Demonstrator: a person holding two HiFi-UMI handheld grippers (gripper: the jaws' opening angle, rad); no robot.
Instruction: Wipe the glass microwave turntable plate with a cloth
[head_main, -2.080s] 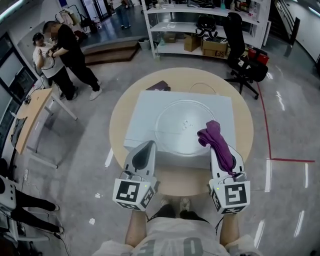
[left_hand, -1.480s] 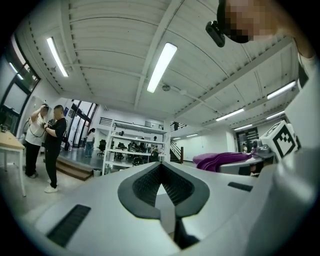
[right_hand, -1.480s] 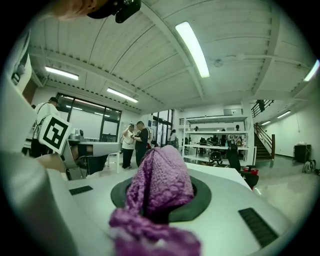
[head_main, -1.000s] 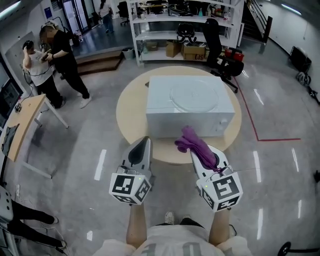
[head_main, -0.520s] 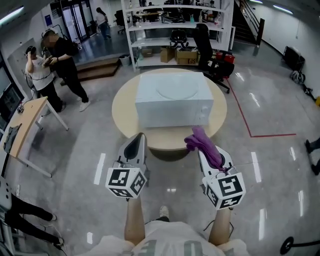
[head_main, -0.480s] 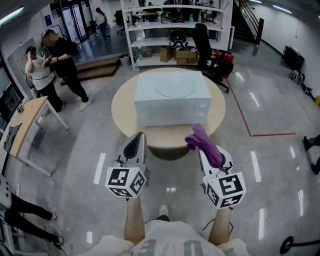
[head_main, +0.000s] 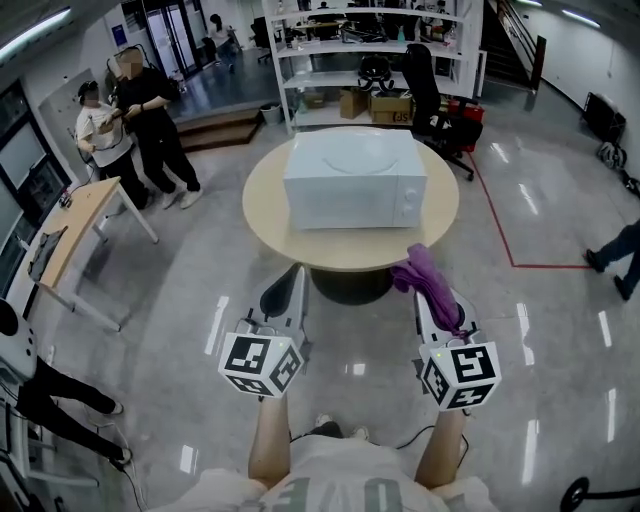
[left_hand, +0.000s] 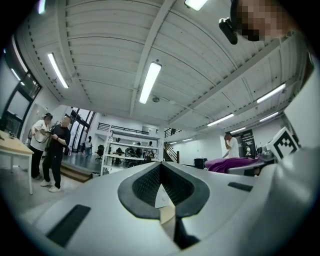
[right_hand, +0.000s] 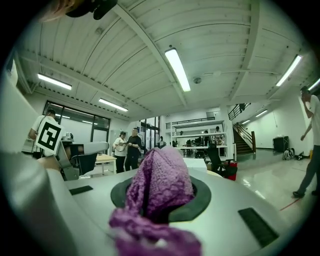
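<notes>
No legible words or numbers anywhere. Left cube (head_main: 260, 362) and right cube (head_main: 461, 375) carry black-and-white square markers, patterns only. Large pale print on shirt (head_main: 340, 494), near edge, cut off; unreadable.

Glossy grey floor (head_main: 150, 290), round wooden table (head_main: 262, 200), white shelving (head_main: 320, 47), ceiling strip lights (right_hand: 177, 67).

Shows left gripper (left_hand: 161, 186) angled up toward ceiling strip lights (left_hand: 150, 81), jaws pressed together and empty, purple cloth (left_hand: 232, 163) off right, two people (left_hand: 50, 150) standing far left.
</notes>
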